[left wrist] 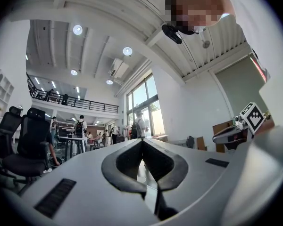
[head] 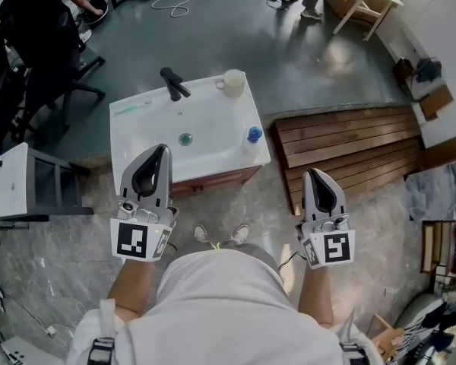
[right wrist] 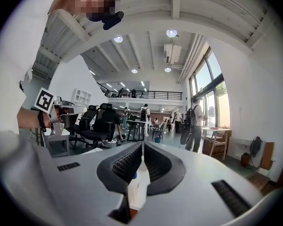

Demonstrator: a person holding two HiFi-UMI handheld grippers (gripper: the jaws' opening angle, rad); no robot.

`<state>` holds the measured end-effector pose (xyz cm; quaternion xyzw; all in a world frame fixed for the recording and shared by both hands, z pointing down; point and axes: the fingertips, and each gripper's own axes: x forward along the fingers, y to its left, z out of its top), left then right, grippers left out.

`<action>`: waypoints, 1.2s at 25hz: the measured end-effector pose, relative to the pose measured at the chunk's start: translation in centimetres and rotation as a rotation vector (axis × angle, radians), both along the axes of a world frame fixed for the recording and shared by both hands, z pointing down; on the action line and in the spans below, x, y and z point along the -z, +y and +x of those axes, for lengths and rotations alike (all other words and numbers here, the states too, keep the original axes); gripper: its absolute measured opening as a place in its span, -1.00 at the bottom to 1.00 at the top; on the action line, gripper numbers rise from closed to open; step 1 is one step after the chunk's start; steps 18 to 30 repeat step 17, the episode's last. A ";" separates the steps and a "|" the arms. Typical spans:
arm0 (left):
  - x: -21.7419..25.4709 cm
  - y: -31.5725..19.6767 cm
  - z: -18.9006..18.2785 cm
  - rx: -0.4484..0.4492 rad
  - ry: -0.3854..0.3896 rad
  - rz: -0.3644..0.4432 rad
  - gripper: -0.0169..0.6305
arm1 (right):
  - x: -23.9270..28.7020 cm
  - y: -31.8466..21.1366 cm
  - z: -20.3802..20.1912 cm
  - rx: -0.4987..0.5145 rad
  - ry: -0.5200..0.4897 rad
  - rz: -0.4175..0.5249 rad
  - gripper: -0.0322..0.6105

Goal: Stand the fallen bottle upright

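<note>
**Inspector:** White shirt (head: pixel 220 303) fills the bottom centre of the head view, with the left claw (head: pixel 164 150) and right claw (head: pixel 313 173) just above it. State of each?

**Operator:** Both are clenched, tips met, with nothing between them. Each is held about level, short of the sink surface (head: pixel 140 147).

**Inspector:** Location of the bottle?

**Operator:** The bottle (head: pixel 251 136) is on the right rim of the surface, right of centre in the head view, well apart from both claws. It is small. In the right gripper view the bottle (right wrist: pixel 133 188) shows a blue cap above a white body, so I judge it is standing.

**Inspector:** Handling judgement?

**Operator:** The scene fits a bottle set upright and released, or one awaiting a check. It sits near the outer edge. Any contact should be slow and on the body below the cap. Keep clear of the cup (head: pixel 232 82) and faucet (head: pixel 173 84).
</note>
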<state>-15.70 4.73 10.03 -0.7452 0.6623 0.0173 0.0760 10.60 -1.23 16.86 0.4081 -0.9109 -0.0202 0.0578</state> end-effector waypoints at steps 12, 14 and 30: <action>-0.6 0.3 -0.5 0.001 -0.005 -0.016 -0.89 | -0.8 0.3 -0.8 0.005 0.000 -0.018 -0.77; -0.8 0.3 -0.5 0.004 -0.002 -0.018 -0.89 | -0.9 0.3 -0.9 0.006 0.001 -0.019 -0.77; -1.0 0.2 -0.6 0.005 0.001 -0.019 -0.89 | -1.1 0.3 -0.9 0.006 0.004 -0.021 -0.77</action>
